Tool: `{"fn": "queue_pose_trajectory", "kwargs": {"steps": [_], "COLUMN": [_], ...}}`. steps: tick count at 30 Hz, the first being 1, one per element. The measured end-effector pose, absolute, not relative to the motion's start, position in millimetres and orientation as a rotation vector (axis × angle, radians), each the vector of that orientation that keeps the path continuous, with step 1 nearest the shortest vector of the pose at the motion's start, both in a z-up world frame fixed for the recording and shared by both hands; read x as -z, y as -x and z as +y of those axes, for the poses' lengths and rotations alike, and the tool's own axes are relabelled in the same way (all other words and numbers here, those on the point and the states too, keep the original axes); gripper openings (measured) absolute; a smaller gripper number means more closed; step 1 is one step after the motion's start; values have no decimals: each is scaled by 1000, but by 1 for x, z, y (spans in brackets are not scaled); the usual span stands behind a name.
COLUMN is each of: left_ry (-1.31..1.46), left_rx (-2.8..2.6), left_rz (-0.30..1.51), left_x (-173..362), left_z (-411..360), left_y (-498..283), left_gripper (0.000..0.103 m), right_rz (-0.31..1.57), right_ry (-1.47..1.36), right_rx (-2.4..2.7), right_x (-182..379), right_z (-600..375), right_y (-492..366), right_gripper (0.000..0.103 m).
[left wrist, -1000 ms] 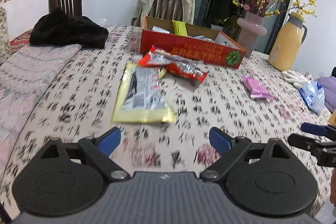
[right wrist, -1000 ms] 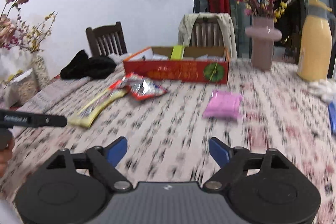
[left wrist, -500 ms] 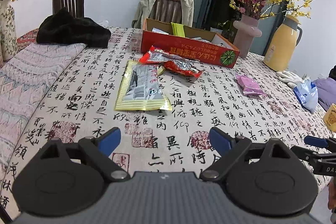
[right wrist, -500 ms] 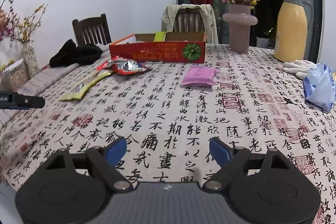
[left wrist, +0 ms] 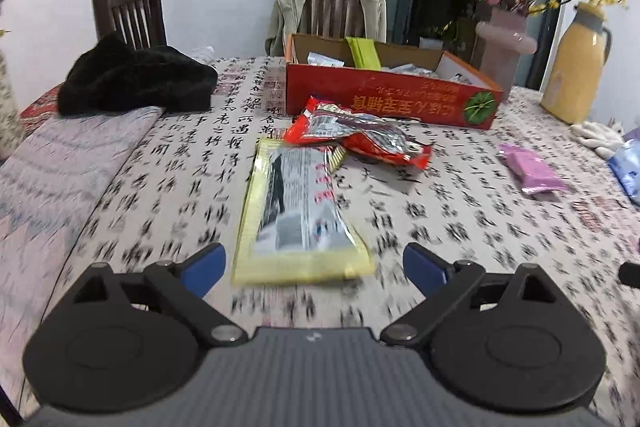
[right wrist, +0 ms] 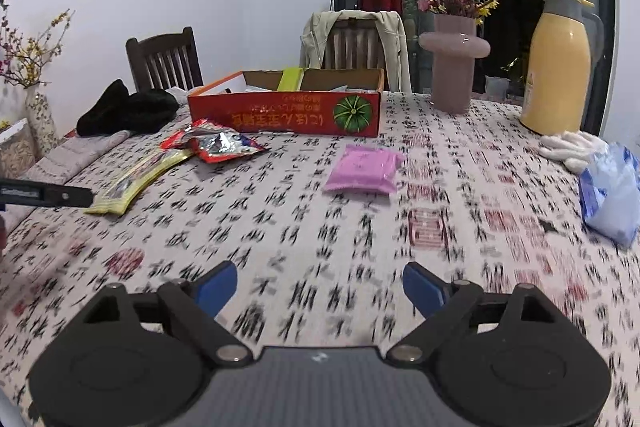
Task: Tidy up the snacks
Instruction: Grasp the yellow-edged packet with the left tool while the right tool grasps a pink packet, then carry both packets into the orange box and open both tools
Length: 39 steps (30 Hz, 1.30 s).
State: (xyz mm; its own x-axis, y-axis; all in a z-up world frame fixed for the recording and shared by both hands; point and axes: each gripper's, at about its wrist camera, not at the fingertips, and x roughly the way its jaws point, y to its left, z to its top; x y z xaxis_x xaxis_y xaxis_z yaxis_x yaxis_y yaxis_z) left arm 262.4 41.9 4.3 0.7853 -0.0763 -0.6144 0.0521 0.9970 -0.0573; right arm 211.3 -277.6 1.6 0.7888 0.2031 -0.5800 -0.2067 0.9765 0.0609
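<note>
Closer now, the spread left gripper nears the yellow packet; right gripper spread; red packets seemingly overlap it.

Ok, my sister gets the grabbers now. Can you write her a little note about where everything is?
Left tool: open, empty, right in front of the yellow packet.
Right tool: open, empty, facing the pink packet.
The red packet lies over the yellow packet's far end, close to the red box.
Done: some snacks are already in the box.
Left: yellow, red and pink packets are on the tablecloth, not yet in the box.
</note>
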Motion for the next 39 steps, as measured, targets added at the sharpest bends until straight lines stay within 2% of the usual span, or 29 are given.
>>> {"fn": "queue_pose_trajectory", "kwargs": {"steps": [5, 10, 16, 20, 21, 23, 25, 27, 39], "left_ry": [20, 40, 27, 26, 32, 54, 70, 94, 176], "left_rx": [76, 39, 13, 4, 12, 5, 4, 20, 85], "left_rz": [682, 721, 714, 689, 686, 691, 690, 695, 696], "left_x": [6, 22, 26, 24, 22, 20, 19, 17, 5], "left_z": [38, 42, 45, 46, 46, 47, 47, 47, 38], "left_y": [-312, -345, -369, -371, -370, -366, -362, -354, -261], "left_gripper": [94, 76, 74, 51, 38, 36, 35, 34, 34], "right_rz": [635, 674, 717, 738, 736, 734, 716, 712, 709], "right_ry": [-14, -11, -62, -59, -56, -40, 0, 2, -88], "right_rx": [-215, -184, -177, -146, -144, -137, -126, -134, -184], "right_x": [-4, 0, 15, 31, 34, 40, 41, 40, 31], "right_z": [-281, -285, -282, -274, -272, -268, -264, -264, -273], "right_y": [-256, -312, -368, -395, -399, -402, -402, -400, -302], "right_gripper": [90, 90, 90, 84, 82, 81, 68, 63, 61]}}
